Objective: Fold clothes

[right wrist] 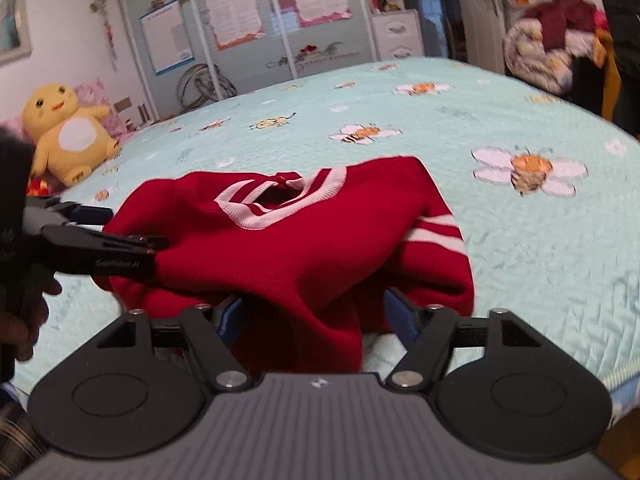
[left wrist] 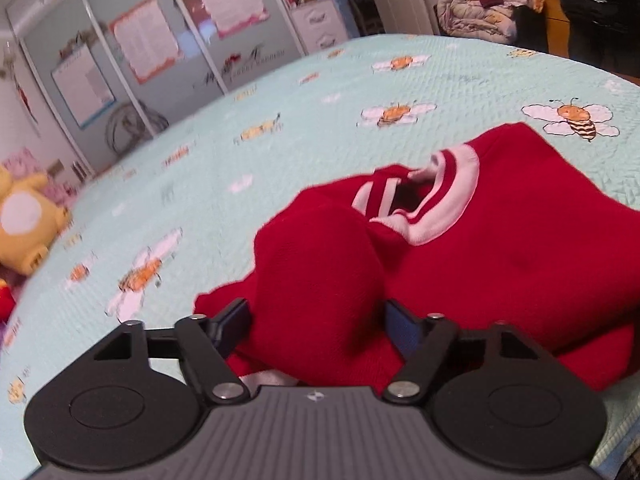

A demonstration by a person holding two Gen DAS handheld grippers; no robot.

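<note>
A red sweater (left wrist: 500,240) (right wrist: 320,232) with a white-striped collar (left wrist: 440,200) (right wrist: 280,200) lies bunched on the pale blue bee-print bedspread (left wrist: 320,120) (right wrist: 520,260). A thick hump of its fabric fills my left gripper (left wrist: 318,316), and both pads press on it. In the right wrist view that left gripper (right wrist: 132,228) bites the sweater's left edge. My right gripper (right wrist: 312,312) is shut on a fold at the sweater's near edge. A striped cuff (right wrist: 436,232) lies on the right side of the garment.
A yellow plush toy (right wrist: 68,136) (left wrist: 20,224) sits at the bed's far left. A heap of bedding and clothes (right wrist: 552,48) (left wrist: 480,4) stands beyond the far right corner. Wardrobe doors with posters (right wrist: 240,12) line the back wall. A person's hand (right wrist: 24,312) holds the left gripper.
</note>
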